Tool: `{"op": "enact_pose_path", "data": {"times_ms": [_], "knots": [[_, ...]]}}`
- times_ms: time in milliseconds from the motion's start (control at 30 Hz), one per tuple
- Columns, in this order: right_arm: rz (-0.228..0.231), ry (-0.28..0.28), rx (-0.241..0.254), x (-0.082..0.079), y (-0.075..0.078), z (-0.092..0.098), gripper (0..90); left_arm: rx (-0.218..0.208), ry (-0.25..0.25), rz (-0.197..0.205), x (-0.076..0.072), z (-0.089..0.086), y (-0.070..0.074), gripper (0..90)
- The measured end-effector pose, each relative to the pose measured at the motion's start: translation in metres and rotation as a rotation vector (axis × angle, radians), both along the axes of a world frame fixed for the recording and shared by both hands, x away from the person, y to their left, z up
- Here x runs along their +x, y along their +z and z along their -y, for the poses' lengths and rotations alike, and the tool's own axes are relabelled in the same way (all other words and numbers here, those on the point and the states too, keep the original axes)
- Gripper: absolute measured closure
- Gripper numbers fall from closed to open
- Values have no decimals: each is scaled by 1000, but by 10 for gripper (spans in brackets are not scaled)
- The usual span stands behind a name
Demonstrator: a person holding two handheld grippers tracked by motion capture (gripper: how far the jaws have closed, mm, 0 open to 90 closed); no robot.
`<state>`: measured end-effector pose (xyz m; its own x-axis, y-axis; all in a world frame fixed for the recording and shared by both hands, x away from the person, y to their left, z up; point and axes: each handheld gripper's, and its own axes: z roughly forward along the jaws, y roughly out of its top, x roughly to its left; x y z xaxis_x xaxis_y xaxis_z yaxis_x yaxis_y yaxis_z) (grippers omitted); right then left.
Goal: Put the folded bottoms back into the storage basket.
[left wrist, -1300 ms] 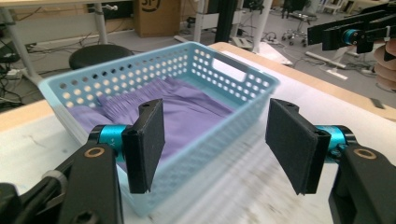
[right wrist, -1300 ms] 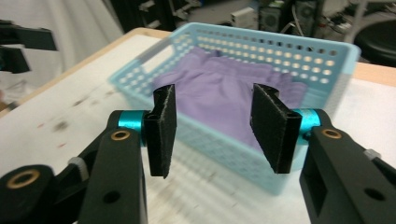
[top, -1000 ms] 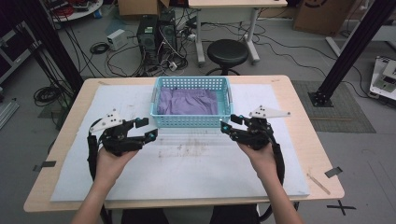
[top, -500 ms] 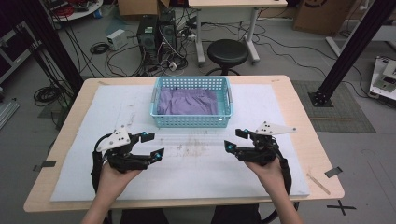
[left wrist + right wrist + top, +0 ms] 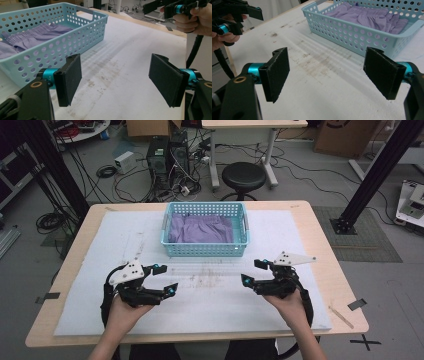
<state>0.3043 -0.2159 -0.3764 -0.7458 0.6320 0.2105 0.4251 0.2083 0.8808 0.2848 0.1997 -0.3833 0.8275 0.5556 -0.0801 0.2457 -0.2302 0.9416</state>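
A light blue perforated basket [image 5: 205,251] stands at the back middle of the white mat, with a purple cloth [image 5: 202,229] lying crumpled inside it. My left gripper [image 5: 167,278] hovers low over the mat, in front of and left of the basket. My right gripper [image 5: 251,272] mirrors it at the front right. Both point inward toward each other. In the left gripper view the jaws [image 5: 116,75] stand wide apart with bare mat between them, the basket [image 5: 75,37] at their left. The right gripper [image 5: 332,75] is the same, with the basket [image 5: 362,35] at its upper right. Both have just been opening, with nothing between their jaws.
The white mat [image 5: 215,310] covers most of the wooden table [image 5: 325,235] and has brownish smudges [image 5: 202,279] in front of the basket. Behind the table are a black stool [image 5: 243,175], computer towers [image 5: 167,152] and cables. Black frame posts stand at both sides.
Both hands have drawn back from the basket's front corners toward the person and sunk closer to the mat. Both pairs of jaws stand wider apart than before.
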Motion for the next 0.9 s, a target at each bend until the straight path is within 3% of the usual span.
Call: {"op": "enact_pose_path", "data": {"times_ms": [133,300,900], "knots": [[1,2,5,0,0,0,214,4,-5,-2,0,3,-1,265],[-6,2,2,0,-1,0,214,52,2,9,0,5,-4,268],[-6,-1,0,2,-3,2,213,50,-4,-11,2,4,-8,268]]}}
